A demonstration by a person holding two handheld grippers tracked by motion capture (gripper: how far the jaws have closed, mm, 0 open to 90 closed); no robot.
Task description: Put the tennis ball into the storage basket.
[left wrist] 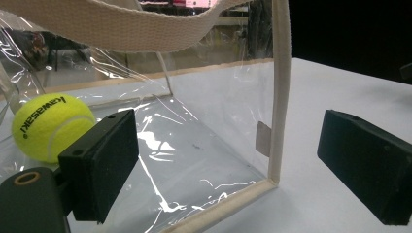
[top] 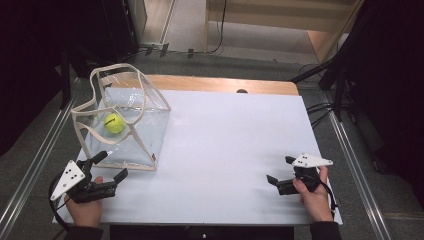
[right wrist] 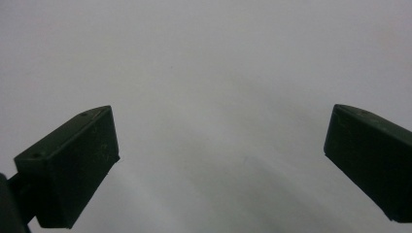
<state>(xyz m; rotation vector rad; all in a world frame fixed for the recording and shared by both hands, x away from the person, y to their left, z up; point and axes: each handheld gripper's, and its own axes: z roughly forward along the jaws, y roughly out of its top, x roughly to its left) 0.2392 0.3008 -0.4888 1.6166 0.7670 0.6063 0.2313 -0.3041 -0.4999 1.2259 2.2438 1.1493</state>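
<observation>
A clear plastic tote bag with beige webbing trim and handles (top: 131, 131) stands open on the white tabletop (top: 225, 150), toward that surface's far left part, and everything else is placed here by reference to it. Inside the bag, resting on its clear floor near the back left, lies a yellow-green felt tennis ball (top: 114, 123); in the left gripper view the same ball (left wrist: 51, 126) sits behind the plastic wall with black lettering on it, and a beige handle strap (left wrist: 121, 26) arches across the top. The left gripper (top: 111, 166), held in the person's left hand (top: 86, 207), is just in front of the bag's near edge, its jaws spread wide with nothing between them; one jaw reaches up beside the bag's near left corner, the other points toward its near right corner, and whether either touches the plastic cannot be told. In the left gripper view the bag's beige corner seam (left wrist: 278, 97) stands upright between the two black pads. The right gripper (top: 281, 170), in the person's right hand (top: 314, 197), is well apart from the bag, far to its right and nearer the person, low over bare white tabletop, jaws likewise wide apart and holding nothing
</observation>
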